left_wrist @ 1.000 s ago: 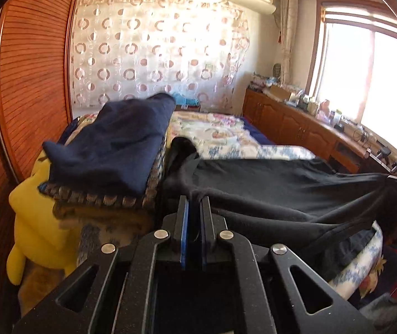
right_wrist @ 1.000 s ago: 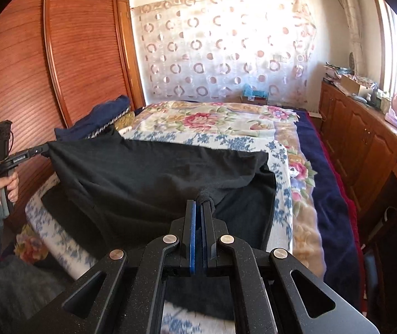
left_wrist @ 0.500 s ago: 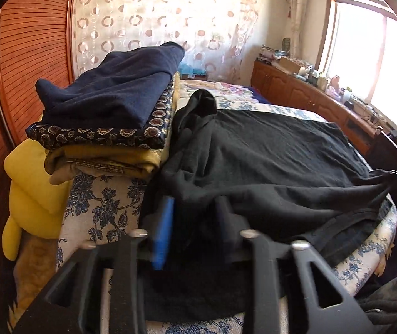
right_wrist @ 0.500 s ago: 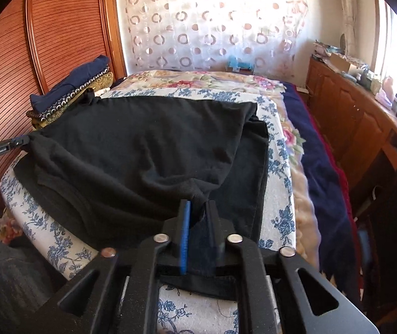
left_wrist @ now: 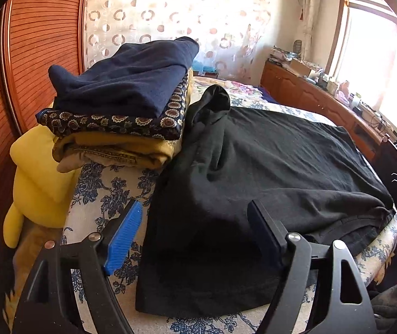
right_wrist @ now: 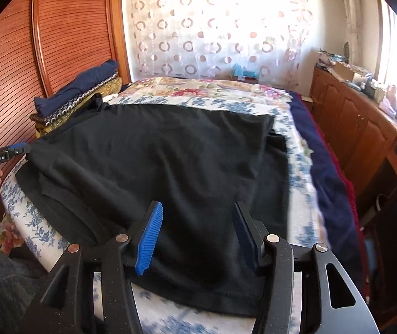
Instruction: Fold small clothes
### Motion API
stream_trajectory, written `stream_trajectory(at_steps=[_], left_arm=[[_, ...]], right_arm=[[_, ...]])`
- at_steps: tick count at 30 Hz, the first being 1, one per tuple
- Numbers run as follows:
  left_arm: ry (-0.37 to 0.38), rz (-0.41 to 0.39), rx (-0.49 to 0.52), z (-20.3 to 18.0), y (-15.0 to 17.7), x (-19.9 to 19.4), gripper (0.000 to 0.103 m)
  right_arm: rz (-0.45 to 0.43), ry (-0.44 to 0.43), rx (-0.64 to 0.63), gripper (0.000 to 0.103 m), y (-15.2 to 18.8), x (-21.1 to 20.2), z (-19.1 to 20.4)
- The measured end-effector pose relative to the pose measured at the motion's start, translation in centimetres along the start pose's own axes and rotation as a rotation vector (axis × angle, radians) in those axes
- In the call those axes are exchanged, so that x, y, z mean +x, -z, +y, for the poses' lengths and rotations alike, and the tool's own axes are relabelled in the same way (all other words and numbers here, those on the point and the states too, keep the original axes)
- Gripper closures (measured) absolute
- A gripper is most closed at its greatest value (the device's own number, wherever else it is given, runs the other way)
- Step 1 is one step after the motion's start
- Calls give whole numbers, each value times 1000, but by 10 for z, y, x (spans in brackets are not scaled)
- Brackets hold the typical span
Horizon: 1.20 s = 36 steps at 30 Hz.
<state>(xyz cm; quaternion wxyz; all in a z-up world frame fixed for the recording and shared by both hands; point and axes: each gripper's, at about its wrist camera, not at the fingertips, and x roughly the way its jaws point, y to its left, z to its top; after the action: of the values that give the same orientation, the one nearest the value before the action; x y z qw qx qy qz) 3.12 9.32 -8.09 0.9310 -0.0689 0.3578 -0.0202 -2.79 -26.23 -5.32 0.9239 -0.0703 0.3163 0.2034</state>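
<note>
A black garment (left_wrist: 268, 172) lies folded over on the floral bedspread (left_wrist: 101, 194); it also shows in the right wrist view (right_wrist: 170, 161). My left gripper (left_wrist: 195, 220) is open, its jaws wide apart just above the garment's near left corner, holding nothing. My right gripper (right_wrist: 197, 217) is open too, its jaws spread over the garment's near edge, empty. The left gripper also shows from the side in the right wrist view (right_wrist: 17, 149), at the garment's left corner.
A stack of folded clothes (left_wrist: 120, 105), navy on top, sits at the bed's left by the wooden wardrobe (left_wrist: 31, 41). A yellow plush (left_wrist: 37, 178) hangs beside it. A wooden cabinet (right_wrist: 359, 133) with clutter runs along the right under the window.
Both grippers lowered the black garment onto the bed and opened, letting go of the cloth they held shut a second ago. The garment now lies flat.
</note>
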Motion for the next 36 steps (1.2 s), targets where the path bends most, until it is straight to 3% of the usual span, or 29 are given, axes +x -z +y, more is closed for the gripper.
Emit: stream_trajectory(at_steps=[3, 12, 23, 28, 30, 32, 33, 35, 36], left_arm=[[-10, 14, -3, 1, 1, 4, 24], [-7, 44, -31, 6, 4, 14, 24], [-13, 83, -37, 8, 9, 25, 24], [21, 89, -66, 12, 12, 26, 24], [46, 88, -80, 14, 13, 24, 29], [69, 88, -91, 17, 13, 23, 46], [75, 88, -93, 18, 13, 23, 49], [96, 91, -91, 18, 14, 23, 69], [102, 91, -88, 18, 15, 22, 71]], right_arm=[[20, -33, -8, 49, -2, 21, 10], [87, 5, -8, 49, 1, 65, 18], [89, 40, -35, 41, 8, 73, 31], [85, 54, -28, 40, 10, 71, 33], [79, 59, -28, 40, 11, 72, 35], [73, 60, -28, 39, 13, 68, 34], [71, 60, -28, 39, 14, 67, 34], [61, 63, -30, 39, 16, 67, 36], [57, 66, -33, 38, 17, 67, 36]])
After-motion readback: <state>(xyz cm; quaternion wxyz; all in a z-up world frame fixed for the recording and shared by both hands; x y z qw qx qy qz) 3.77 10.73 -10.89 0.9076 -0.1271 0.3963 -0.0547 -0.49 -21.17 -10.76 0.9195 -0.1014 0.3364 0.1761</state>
